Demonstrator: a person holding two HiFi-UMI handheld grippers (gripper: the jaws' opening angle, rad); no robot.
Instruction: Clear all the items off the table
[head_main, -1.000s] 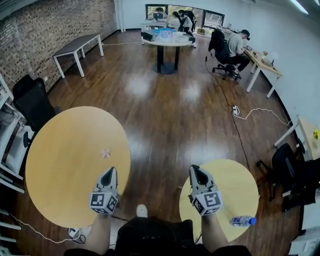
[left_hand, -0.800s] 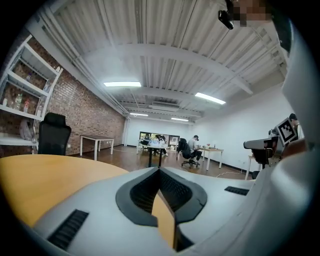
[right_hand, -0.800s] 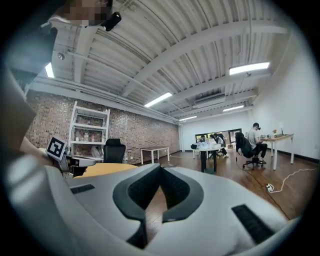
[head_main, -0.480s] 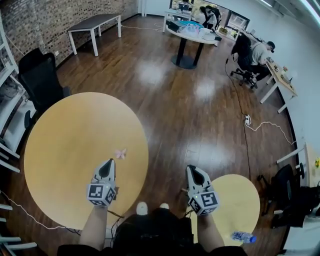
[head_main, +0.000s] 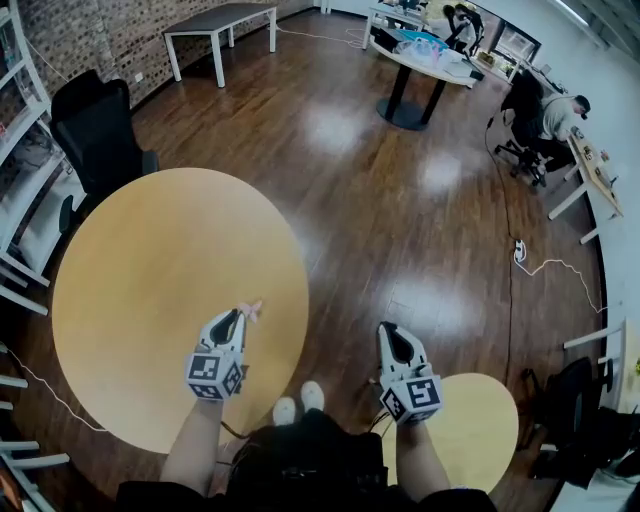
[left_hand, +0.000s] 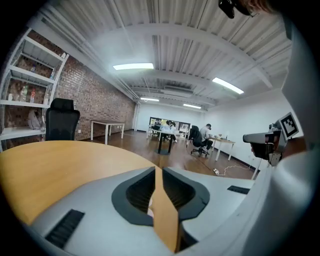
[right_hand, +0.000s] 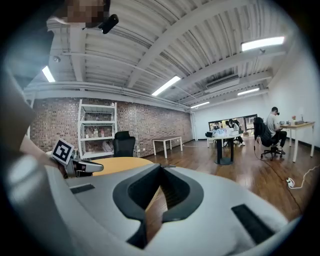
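The small pink item (head_main: 250, 308) lies on the large round yellow table (head_main: 140, 270), in its near right part, close to the edge; what it is cannot be made out. The left gripper (head_main: 238, 316) is over the table, tips just beside the item on its near left side, contact not discernible. Its jaws are barely parted, a thin slit through which the table top shows, having just been opening; nothing is pressed between the pads. The right gripper (head_main: 388, 330) is to the right, off the table and above the wooden floor (head_main: 380, 200), well apart from the item. Its jaws are closed together, holding nothing. Between the two forearms, near the table's edge: the person's light shoes (head_main: 298, 402). Near right: a smaller round yellow table (head_main: 480, 420), partly behind the right gripper's marker cube. Left of the large table: a black chair (head_main: 95, 125) and white shelves (head_main: 20, 110). Far side of the room: a grey table (head_main: 220, 20) by the brick wall, a round table (head_main: 425, 58) carrying things, and a seated person (head_main: 560, 112) at a desk. A white cable (head_main: 548, 266) lies on the floor at right
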